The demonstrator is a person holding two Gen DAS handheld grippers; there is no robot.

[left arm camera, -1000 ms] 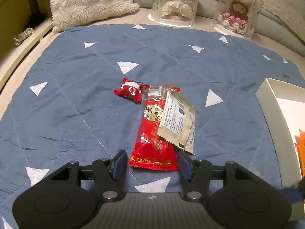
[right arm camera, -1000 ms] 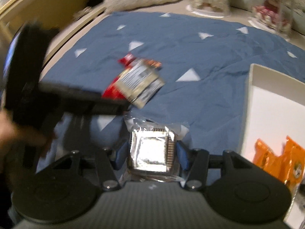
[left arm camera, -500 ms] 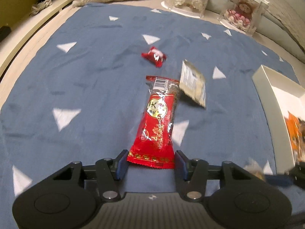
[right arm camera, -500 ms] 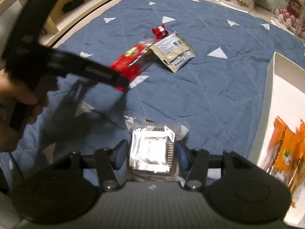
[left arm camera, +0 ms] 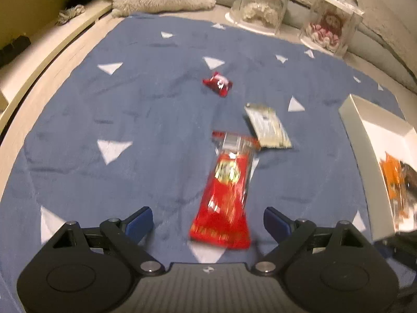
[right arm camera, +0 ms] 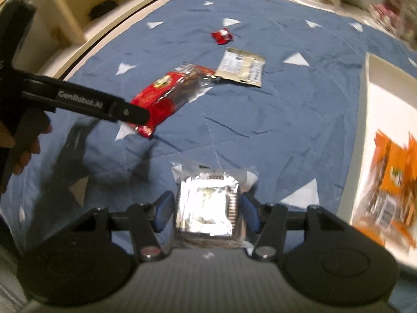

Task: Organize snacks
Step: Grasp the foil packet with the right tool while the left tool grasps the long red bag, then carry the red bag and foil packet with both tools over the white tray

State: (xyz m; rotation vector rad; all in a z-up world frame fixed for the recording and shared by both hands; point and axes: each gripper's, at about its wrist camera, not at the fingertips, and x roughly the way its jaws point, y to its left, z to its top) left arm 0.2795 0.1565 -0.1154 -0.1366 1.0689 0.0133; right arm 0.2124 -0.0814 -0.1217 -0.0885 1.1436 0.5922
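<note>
Blue quilted cloth with white triangles (left arm camera: 156, 120) carries the long red snack packet (left arm camera: 226, 190), its long axis running away from the left gripper (left arm camera: 208, 221), whose 2 fingers stand wide apart around its near end. Just beyond lies a beige sachet (left arm camera: 268, 127), farther off a small red candy (left arm camera: 218, 86). Right gripper (right arm camera: 207, 212) pinches a silver foil packet (right arm camera: 206, 208). White tray (right arm camera: 383, 109) at right holds orange packets (right arm camera: 393, 180).
</note>
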